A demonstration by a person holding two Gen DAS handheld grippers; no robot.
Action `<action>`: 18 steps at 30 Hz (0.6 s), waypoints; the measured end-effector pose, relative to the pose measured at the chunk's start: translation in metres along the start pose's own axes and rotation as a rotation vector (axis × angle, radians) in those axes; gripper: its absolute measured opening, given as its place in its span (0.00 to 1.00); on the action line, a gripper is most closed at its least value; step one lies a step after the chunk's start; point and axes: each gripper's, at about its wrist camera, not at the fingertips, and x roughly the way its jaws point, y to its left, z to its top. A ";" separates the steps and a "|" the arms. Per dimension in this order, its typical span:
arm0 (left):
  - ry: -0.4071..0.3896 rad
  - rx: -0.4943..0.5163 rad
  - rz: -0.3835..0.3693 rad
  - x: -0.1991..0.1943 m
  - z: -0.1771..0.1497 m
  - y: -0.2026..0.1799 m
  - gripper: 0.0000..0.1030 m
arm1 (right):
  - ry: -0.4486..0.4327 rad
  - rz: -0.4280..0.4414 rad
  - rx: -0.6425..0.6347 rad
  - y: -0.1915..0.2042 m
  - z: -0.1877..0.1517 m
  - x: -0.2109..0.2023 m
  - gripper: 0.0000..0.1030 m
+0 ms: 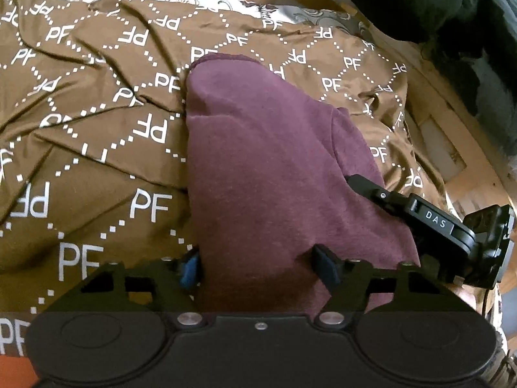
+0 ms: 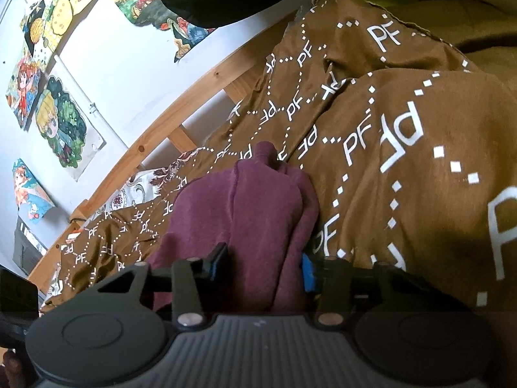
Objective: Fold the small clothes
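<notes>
My left gripper has maroon cloth bunched between its pads, apparently pinched; my right gripper likewise straddles a fold. The garment lies on the brown printed bedspread, running away toward the wooden bed frame. It looks soft, light and floppy; I'd grip hems or corners.

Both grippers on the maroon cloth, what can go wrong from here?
1. The left gripper has a thick bunch of maroon cloth between its fingers; it may catch only some layers, or slip.
2. The right gripper works beside the loose, wrinkled bedspread; it could pinch that too.
3. Uneven pulls would skew the fold.
</notes>
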 end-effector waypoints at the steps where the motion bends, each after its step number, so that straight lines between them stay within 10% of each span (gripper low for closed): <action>1: 0.000 0.000 0.003 -0.001 0.000 0.000 0.62 | 0.001 0.004 0.005 0.000 0.000 0.000 0.42; 8: -0.006 -0.035 0.001 -0.010 0.003 0.002 0.42 | -0.022 0.008 0.009 0.008 0.000 -0.005 0.21; 18: -0.059 0.037 0.026 -0.049 -0.005 -0.017 0.38 | -0.085 0.026 -0.088 0.053 0.001 -0.030 0.18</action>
